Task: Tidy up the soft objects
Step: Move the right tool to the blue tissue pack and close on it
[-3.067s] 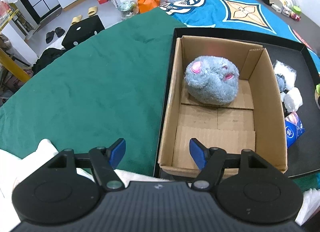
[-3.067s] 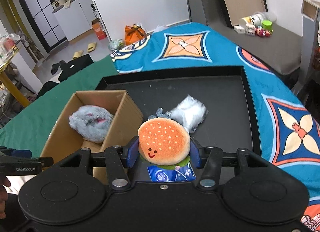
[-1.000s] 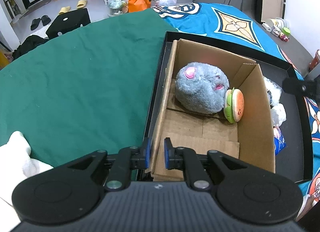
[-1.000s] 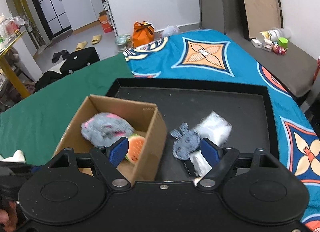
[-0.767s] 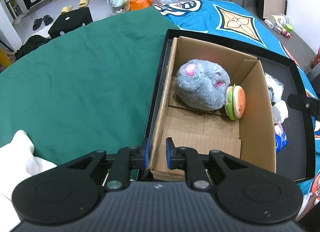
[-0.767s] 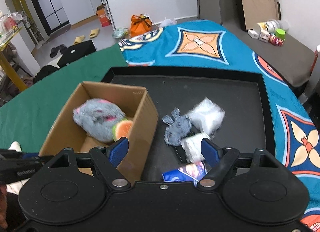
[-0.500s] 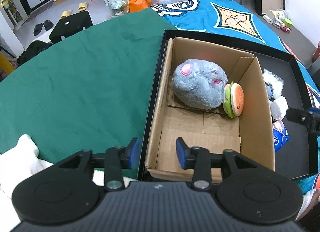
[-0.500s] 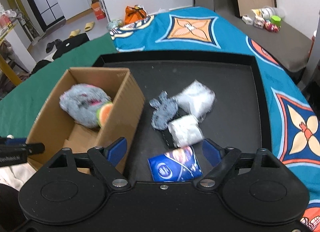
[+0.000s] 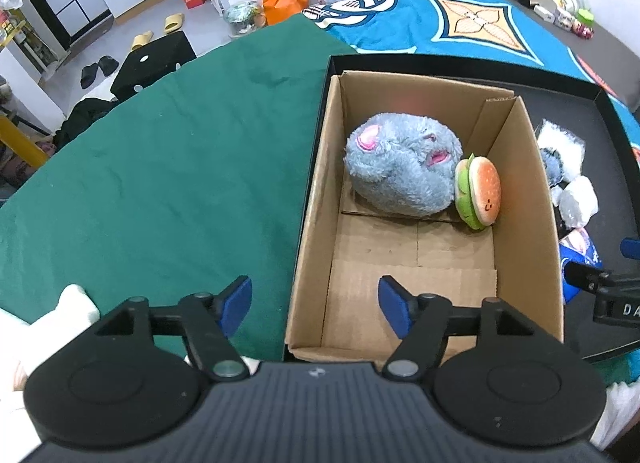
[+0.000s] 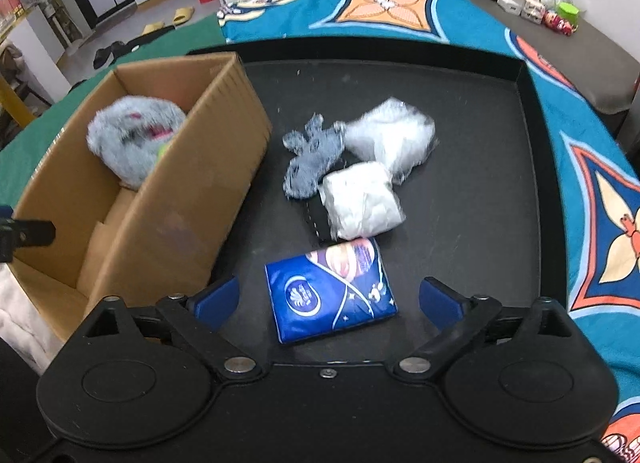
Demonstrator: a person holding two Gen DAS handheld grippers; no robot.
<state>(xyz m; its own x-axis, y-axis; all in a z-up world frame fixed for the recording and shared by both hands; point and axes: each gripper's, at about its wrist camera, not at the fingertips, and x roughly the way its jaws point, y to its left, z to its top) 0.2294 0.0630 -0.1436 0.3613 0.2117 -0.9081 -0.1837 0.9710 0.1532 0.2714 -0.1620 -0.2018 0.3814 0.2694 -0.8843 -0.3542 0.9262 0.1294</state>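
Right tool over tissue pack, released.
Right tool (image 10: 328,299) gapes empty; blue tissue pack (image 10: 330,293) lies on the black tray (image 10: 536,167) between its fingers, long axis crosswise, box (image 10: 200,199) to its left.

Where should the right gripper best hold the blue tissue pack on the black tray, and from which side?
Probably across its two long edges, from above: the blue tissue pack lies flat on the black tray, between the open right gripper fingers.
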